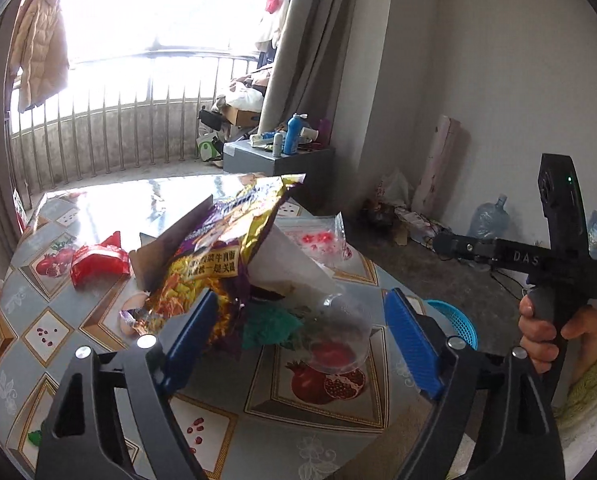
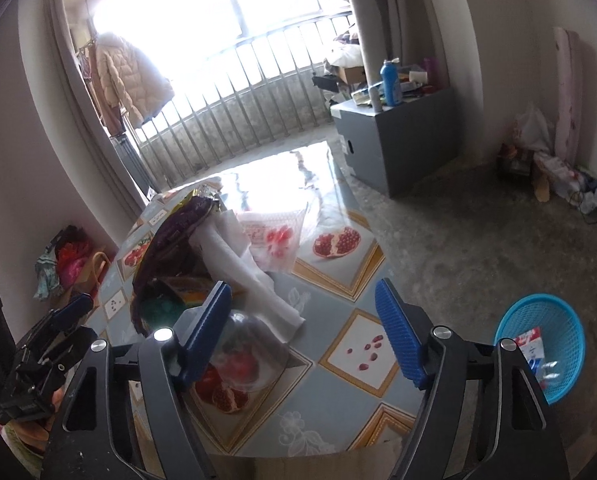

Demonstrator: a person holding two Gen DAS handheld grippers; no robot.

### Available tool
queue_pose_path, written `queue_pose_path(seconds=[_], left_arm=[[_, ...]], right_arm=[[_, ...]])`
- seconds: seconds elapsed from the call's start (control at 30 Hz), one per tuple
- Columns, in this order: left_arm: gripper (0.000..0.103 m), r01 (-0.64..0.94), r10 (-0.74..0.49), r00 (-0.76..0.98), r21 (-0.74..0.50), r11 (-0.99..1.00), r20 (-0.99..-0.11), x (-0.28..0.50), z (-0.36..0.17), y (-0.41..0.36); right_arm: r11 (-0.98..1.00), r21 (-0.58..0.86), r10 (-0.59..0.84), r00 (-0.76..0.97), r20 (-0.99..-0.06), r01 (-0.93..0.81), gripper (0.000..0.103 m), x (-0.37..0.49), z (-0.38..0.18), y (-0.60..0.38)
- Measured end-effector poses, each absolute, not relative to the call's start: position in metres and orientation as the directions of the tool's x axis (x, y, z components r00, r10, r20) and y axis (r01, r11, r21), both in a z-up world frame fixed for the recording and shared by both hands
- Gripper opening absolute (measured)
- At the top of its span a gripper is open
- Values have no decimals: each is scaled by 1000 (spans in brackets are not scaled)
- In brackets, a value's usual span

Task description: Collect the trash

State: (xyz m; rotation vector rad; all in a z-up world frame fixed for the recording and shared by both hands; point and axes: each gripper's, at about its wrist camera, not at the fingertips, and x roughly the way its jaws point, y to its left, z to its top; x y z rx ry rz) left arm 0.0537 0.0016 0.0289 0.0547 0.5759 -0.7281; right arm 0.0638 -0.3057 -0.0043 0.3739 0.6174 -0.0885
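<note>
A pile of trash lies on the table (image 1: 318, 408): a purple and yellow snack bag (image 1: 214, 256), white paper (image 1: 294, 268), a green scrap (image 1: 270, 326) and a clear plastic cup (image 1: 338, 340). My left gripper (image 1: 302, 340) stands open around the near side of the pile. Its left pad (image 1: 190, 340) lies against the snack bag, and the right pad is clear of everything. My right gripper (image 2: 304, 336) is open low over the table; the clear cup (image 2: 250, 356) lies just inside its left pad (image 2: 206, 336), and its right pad touches nothing.
A red wrapper (image 1: 98, 260) and a clear bag with red print (image 1: 318, 236) lie apart from the pile. A blue basket (image 2: 538, 340) with a packet in it stands on the floor, right of the table. A grey cabinet (image 2: 398, 140) stands behind.
</note>
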Motion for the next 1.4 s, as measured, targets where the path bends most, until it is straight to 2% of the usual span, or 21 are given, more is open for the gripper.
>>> queue_pose_path(seconds=[0.17, 0.4, 0.5, 0.8, 1.2, 1.4], left_arm=[[61, 643, -645, 538, -231, 730, -542, 54, 8, 0], [34, 667, -602, 551, -129, 734, -577, 60, -17, -20], [29, 673, -611, 540, -139, 726, -579, 63, -20, -23], [27, 652, -604, 552, -154, 743, -575, 68, -19, -23], [27, 673, -667, 600, -172, 719, -442, 69, 40, -17], [27, 649, -648, 635, -164, 743, -420, 73, 50, -15]], right_arm=[[923, 353, 93, 799, -595, 156, 59, 62, -11, -301], [919, 381, 169, 775, -609, 99, 50, 66, -15, -291], [919, 386, 188, 768, -612, 82, 49, 70, -16, -288], [917, 392, 202, 757, -622, 77, 49, 76, -20, -290], [904, 421, 209, 780, -589, 76, 48, 82, -13, -302], [896, 438, 220, 789, -574, 69, 48, 77, -9, -304]])
